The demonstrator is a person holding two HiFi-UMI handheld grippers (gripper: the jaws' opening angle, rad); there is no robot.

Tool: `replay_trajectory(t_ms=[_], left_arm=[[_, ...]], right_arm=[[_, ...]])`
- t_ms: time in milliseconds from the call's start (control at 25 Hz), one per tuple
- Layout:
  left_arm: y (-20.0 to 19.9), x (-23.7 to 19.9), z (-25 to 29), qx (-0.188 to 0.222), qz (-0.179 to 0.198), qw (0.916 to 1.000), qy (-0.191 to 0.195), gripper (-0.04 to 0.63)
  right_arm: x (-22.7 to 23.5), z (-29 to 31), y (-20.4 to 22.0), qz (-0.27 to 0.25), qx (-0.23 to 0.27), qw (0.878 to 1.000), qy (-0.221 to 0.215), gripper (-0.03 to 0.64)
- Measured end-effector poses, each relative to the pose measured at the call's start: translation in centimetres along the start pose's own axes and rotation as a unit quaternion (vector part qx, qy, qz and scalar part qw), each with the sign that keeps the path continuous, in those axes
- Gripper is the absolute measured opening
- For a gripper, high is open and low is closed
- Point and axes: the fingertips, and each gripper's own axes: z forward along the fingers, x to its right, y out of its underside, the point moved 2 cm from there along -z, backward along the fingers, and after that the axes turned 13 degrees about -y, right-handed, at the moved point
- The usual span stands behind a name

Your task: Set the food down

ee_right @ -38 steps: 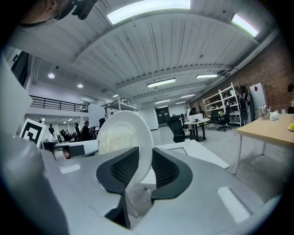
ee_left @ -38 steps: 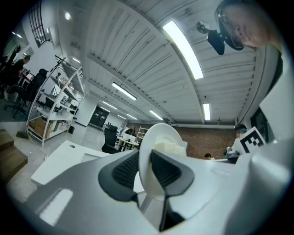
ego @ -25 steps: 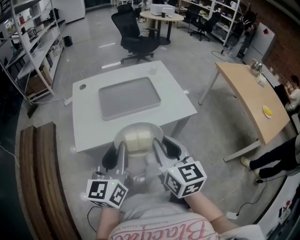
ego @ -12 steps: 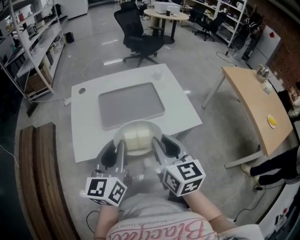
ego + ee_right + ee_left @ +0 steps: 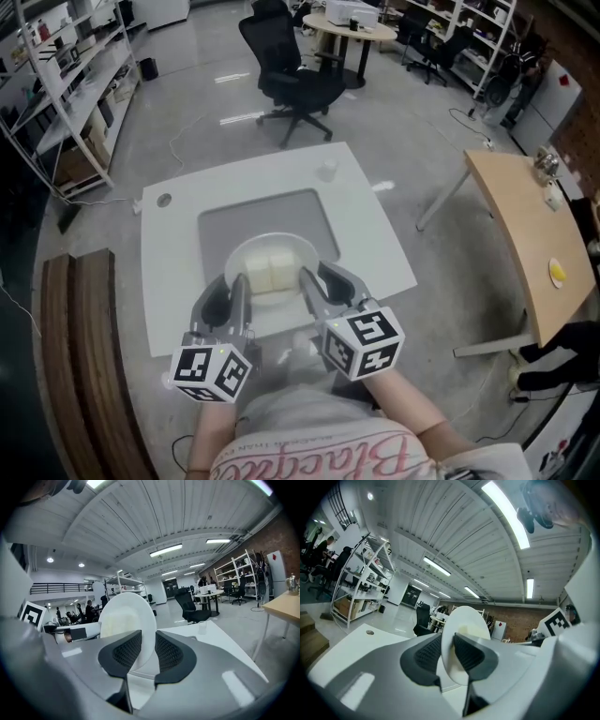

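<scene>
White plate [image 5: 242, 255] with food [image 5: 270, 276] hangs above the grey mat [image 5: 281, 208] on the tabletop [image 5: 176, 267], pinched by the left tool [image 5: 228, 298] and right tool [image 5: 325, 289], not yet set down.

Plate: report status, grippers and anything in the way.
Left gripper, right gripper shut on plate rim, opposite sides. Food on plate, over mat. Cup at table's far edge, clear of the path.

Grey polished floor [image 5: 187, 112] seen throughout. White table [image 5: 366, 234] placed centre; black office chair [image 5: 298, 80], round table [image 5: 361, 30] set beyond. Wooden desk [image 5: 525, 244] at right, wooden bench [image 5: 84, 366] at left. Shelving racks [image 5: 66, 75] lined along left. Ribbed ceiling [image 5: 140, 517] lit by strip lights [image 5: 166, 550]; brick wall [image 5: 515, 618] seen far.
</scene>
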Motion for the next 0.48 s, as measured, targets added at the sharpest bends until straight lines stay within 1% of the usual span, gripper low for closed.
replay_trajectory(t_ms=[120,280,480], left_arm=[[0.8,-0.4,2.7,-0.017,-0.01,0.9998,-0.01,0.075],[2.8,-1.2,5.7,-0.044,-0.019,0.9984,-0.031,0.077],[5.5,-3.1,9.3,-0.083,-0.022,0.9946,-0.058,0.077]], right_arm=[[2.2,1.8,0.0,0.008,-0.019,1.0,-0.002,0.094],[5.0,4.2,1.1,0.028,-0.052,0.998,-0.009,0.092],[8.2,7.7,3.5,0.076,-0.097,0.992,-0.015,0.091]])
